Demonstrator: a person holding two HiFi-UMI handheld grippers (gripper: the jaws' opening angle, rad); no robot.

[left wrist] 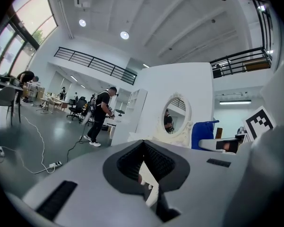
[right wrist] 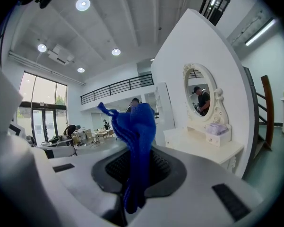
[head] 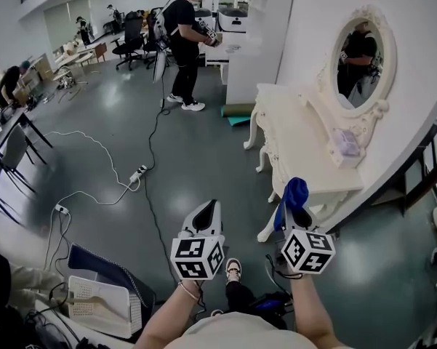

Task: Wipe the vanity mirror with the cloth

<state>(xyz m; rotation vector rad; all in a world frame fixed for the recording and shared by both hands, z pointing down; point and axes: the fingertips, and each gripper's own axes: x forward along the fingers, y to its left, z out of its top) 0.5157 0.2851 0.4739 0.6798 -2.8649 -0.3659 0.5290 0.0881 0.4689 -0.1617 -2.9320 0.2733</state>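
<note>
- No readable words, brand names, numbers or signs in any of the views, tbh.
- The closest thing is the black-and-white square marker patterns on the white cubes of the left gripper (head: 206, 213) and the right gripper (head: 297, 213). They're just blocky code patterns, no letters or digits.
- The small pale lilac box (head: 345, 142) on the white carved vanity table (head: 291, 129) might have print on it, but it's way too small to make out.
</note>
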